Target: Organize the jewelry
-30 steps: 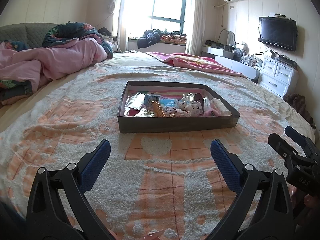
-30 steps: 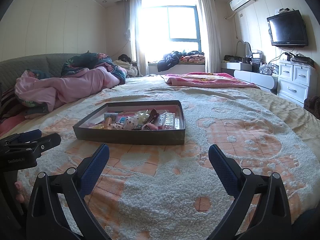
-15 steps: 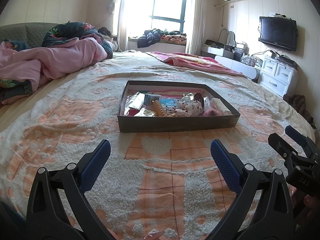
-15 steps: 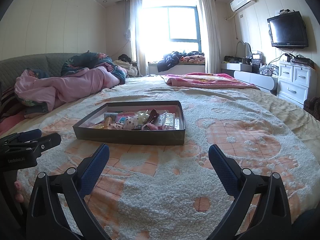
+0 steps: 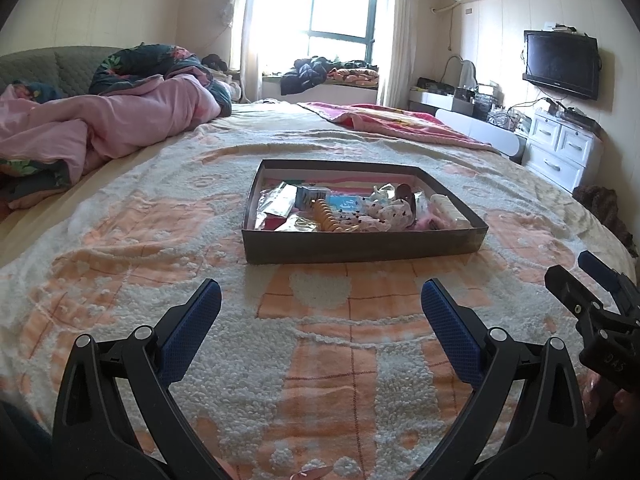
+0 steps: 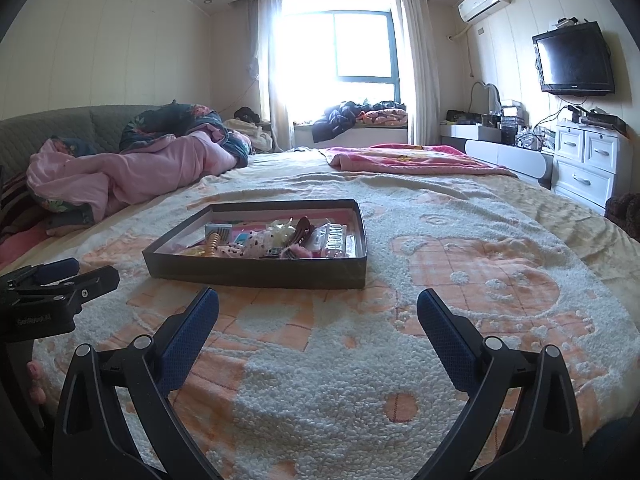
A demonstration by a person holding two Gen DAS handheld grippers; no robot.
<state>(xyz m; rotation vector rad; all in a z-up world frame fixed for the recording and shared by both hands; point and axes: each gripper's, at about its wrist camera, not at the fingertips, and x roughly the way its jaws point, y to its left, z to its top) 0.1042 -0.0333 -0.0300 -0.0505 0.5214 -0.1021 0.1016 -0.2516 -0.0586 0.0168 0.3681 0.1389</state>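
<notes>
- Left wrist view: the left tool (image 5: pixel 320 312) is held low over the bed (image 5: pixel 120 248), its blue-padded fingers spread wide, nothing between them.
- Tray (image 5: pixel 360 246): a shallow dark box lying on the bedspread straight ahead of the left tool, apart from its fingertips. Its long side runs across the line of the fingers.
- Contents: a loose heap of jewelry and hair pieces (image 5: pixel 352 212) inside the tray, including a gold coil, foil packets and spotted fabric. No single item can be told as sorted.
- Right wrist view: the right tool (image 6: pixel 318 316) is likewise spread and empty; the tray lies ahead and to its left, one corner turned toward it.
- Judgement: the left tool faces the tray squarely; neither is clearly nearer.
- Pose: both tools are level, pointing forward, side by side.
- Stage: the heap fits either sorting still to come or items already gathered in.
</notes>
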